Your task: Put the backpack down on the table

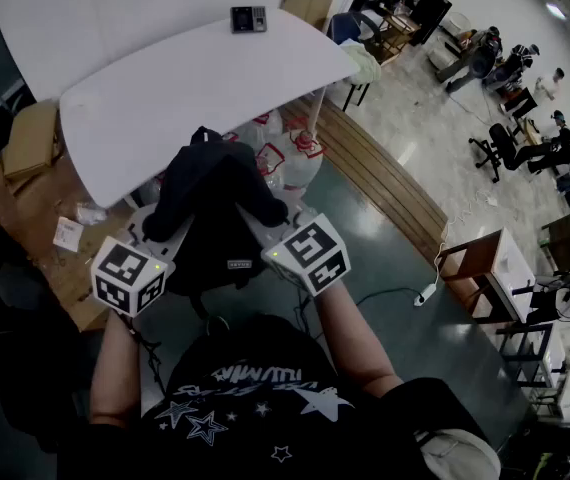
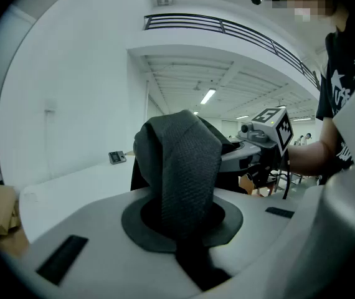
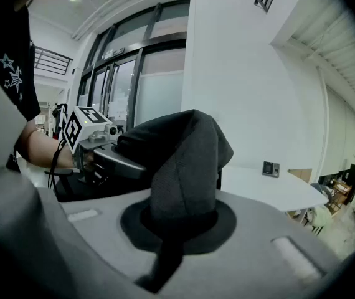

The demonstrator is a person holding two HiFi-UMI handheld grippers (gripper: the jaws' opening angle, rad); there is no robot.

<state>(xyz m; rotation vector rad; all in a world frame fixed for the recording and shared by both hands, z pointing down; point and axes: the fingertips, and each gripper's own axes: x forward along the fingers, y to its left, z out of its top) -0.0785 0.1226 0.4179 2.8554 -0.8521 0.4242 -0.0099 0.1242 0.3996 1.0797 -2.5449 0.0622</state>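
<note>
The big white table point(image 1: 165, 88) filled the upper left of the head view, its top bare but for one small item at the far end. And there was the backpack point(image 1: 215, 203), black and bulky, up in the air right in front of the person's chest, slung between both tools at the table's near edge. It was not down yet!

The left gripper point(image 2: 184, 229) was clamped tight on a thick fold of the bag's woven dark fabric point(image 2: 187, 161), which rose straight out of its closed jaws. The right gripper point(image 3: 177, 229) did the same on its side, jaws pinched on another dark fold point(image 3: 187, 161). So the pick-up looked done and the carry had reached the table. What was left, by my reading, was to bring the load forward over the top, lower it until it rested, then let go on both sides.

Smaller things: white plastic bags point(image 1: 285, 153) sat under the table's edge, a cardboard box point(image 1: 30, 138) lay on the floor at the left, and a little dark device point(image 1: 248, 19) lay on the far end of the top.

Now the doubts. The bag hid both sets of jaws in the head view, and its bottom was lost against the person's dark shirt. Whether its upper end hung over the tabletop or just short of it, I could not tell.
</note>
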